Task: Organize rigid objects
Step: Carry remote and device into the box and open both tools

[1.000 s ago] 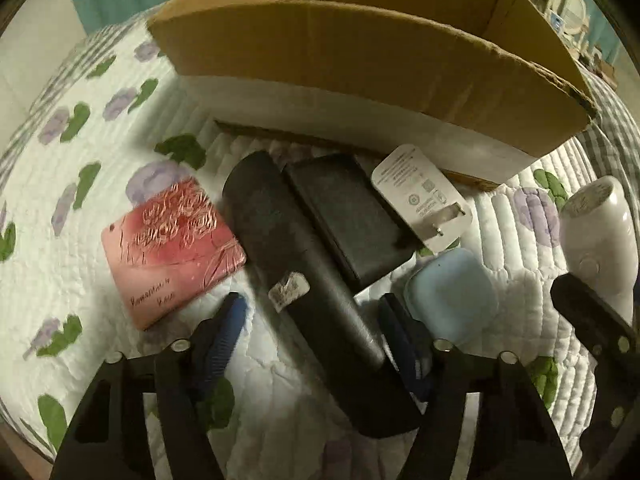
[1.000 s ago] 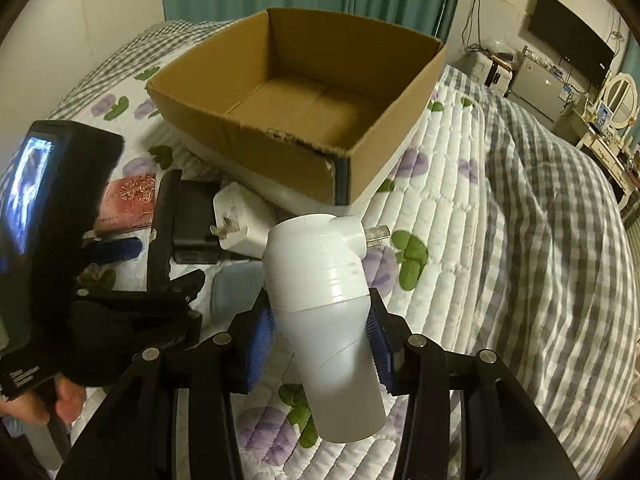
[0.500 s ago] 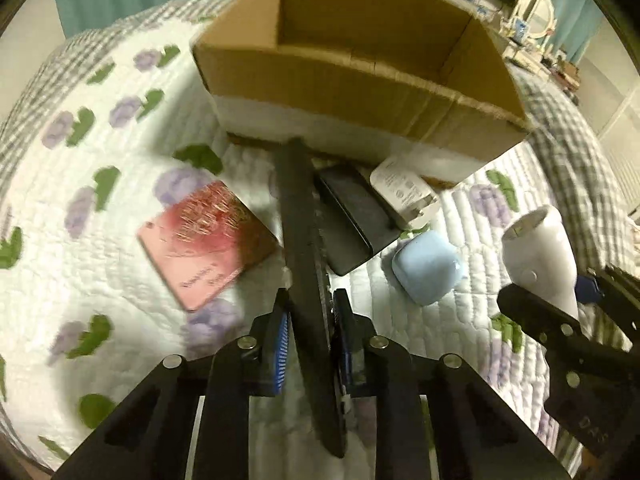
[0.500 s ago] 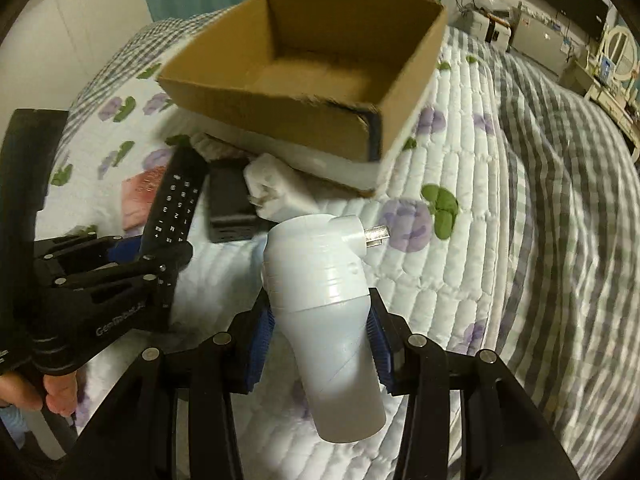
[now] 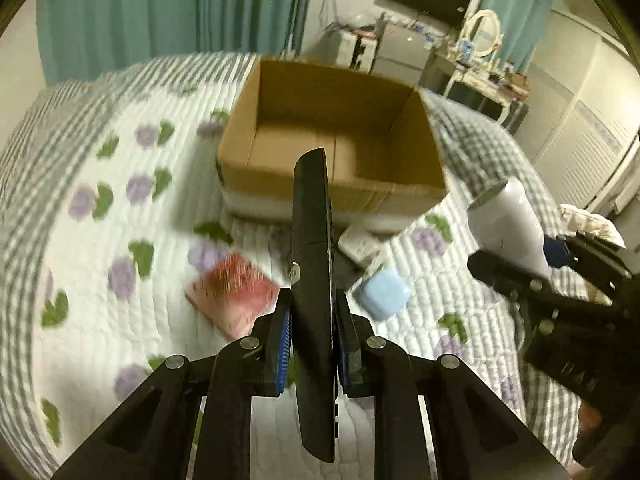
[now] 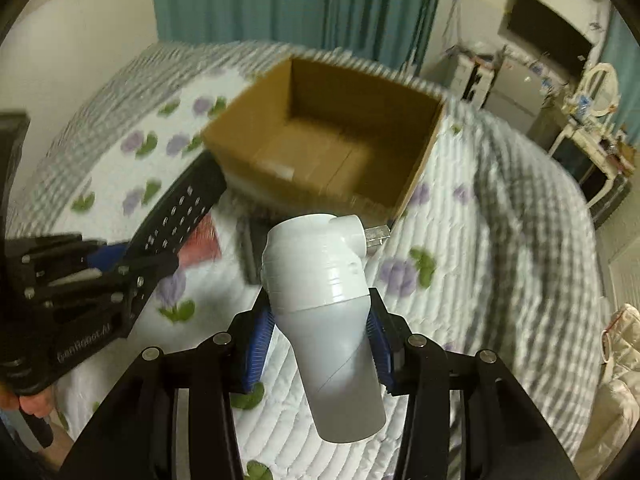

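Observation:
My left gripper (image 5: pixel 313 334) is shut on a long black remote control (image 5: pixel 313 264), held edge-on above the bed and pointing at the open cardboard box (image 5: pixel 336 190). The remote also shows in the right wrist view (image 6: pixel 180 212). My right gripper (image 6: pixel 318 344) is shut on a white cylindrical device with a metal plug (image 6: pixel 322 300), lifted in front of the box (image 6: pixel 420 176). That device shows at the right of the left wrist view (image 5: pixel 508 220). The box looks empty inside.
On the floral quilt (image 5: pixel 100 260) lie a red card case (image 5: pixel 232 298), a light blue case (image 5: pixel 384 294) and a white charger (image 5: pixel 358 242). A black wallet (image 6: pixel 250 248) lies under the white device. A dresser with a mirror (image 5: pixel 484 36) stands behind.
My left gripper closed on the remote and lifted it off the quilt toward the box. My right gripper rose with the white device. Both views now look down into the box.

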